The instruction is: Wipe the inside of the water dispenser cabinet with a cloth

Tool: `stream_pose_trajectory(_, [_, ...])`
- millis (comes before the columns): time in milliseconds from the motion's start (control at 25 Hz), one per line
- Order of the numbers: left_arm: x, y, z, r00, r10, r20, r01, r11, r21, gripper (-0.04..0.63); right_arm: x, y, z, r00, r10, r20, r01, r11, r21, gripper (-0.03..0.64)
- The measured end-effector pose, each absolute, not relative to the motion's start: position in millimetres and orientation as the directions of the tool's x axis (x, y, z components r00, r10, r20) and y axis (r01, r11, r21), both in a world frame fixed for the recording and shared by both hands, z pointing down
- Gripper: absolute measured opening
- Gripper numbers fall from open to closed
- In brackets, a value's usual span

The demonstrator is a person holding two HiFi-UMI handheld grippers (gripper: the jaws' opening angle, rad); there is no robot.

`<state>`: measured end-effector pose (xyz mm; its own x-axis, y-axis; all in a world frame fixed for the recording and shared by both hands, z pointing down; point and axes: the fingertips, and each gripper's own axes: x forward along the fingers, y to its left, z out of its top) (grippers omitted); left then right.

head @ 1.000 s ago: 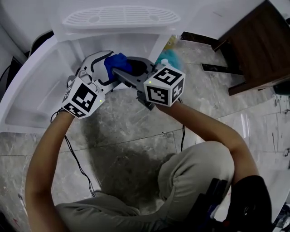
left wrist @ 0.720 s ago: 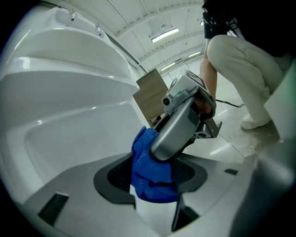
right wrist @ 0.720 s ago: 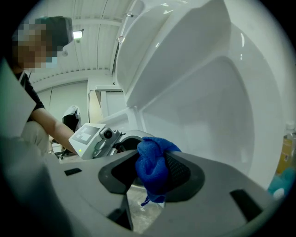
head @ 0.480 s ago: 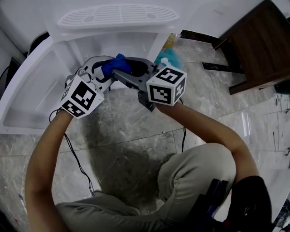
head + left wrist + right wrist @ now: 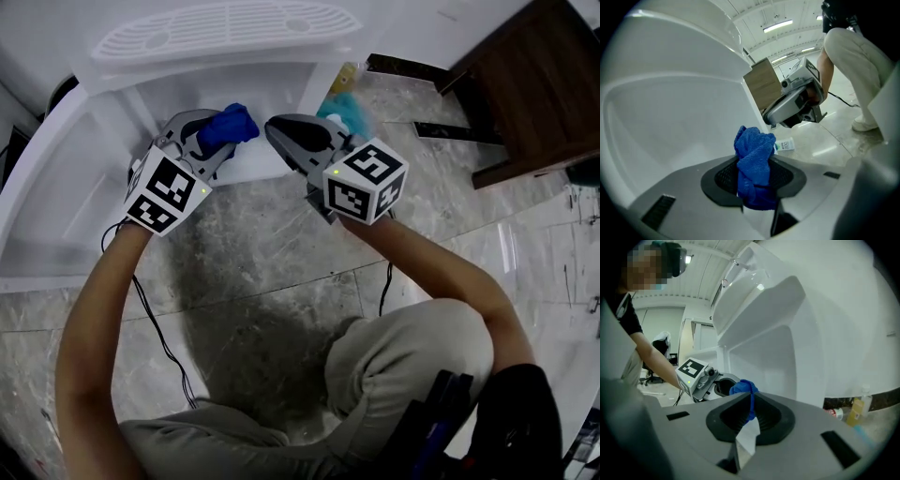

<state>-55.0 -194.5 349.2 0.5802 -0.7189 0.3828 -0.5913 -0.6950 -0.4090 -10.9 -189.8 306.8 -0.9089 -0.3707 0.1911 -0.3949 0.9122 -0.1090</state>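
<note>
Grey, veined stone tiles make up the floor [image 5: 281,272], glossy enough to catch pale streaks of light, and a thin black cable [image 5: 155,323] trails across it. A piece of dark wooden furniture [image 5: 534,84] stands at the upper right of the head view. At the top of that view sits the white water dispenser cabinet [image 5: 281,80], made of smooth moulded plastic and topped by a slotted oval grille [image 5: 225,28]. Its door [image 5: 56,187] hangs open to the left, and both claws are held at the cabinet's opening.

The cloth [image 5: 753,161] is a vivid blue rag with a ribbed weave, bunched into a crumpled wad. It sits in the left claw [image 5: 214,142], whose jaws have just been closing and now pinch it through the middle — the bulk of the wad sticks out beyond the tips, in front of the cabinet's curved white inner wall.

The right claw [image 5: 276,128] is just beside it but apart from the cloth. Its jaws have just been closing too, and they stand together with nothing held — only a sliver of the blue wad shows past them. Each claw carries 1 white marker cube [image 5: 364,181] with black squares. A small white tube [image 5: 785,145] lies on the tiles by the cabinet's foot.
</note>
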Motion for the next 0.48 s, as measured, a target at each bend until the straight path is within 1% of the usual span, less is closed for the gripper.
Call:
stream_pose_trajectory(200, [-52,-220,380,0.527,-0.73,0.435,-0.617,-0.681,-0.395,0.15,13,-195,313,-0.887,-0.397,0.234,-0.416,0.909,-0.036,0.002])
stream_pose_trajectory(400, [-44,-262,418,0.418,-0.74,0.527,-0.633,-0.653,-0.416,0.15,42,-189,320,-0.888,-0.377,0.262,-0.402,0.914,-0.047,0.002])
stream_pose_trajectory(480, [-34,-276,431,0.395,-0.733,0.554,-0.615,-0.659,-0.433,0.15,53,-188,323,-0.886,-0.377,0.271,-0.402,0.915,-0.042,0.002])
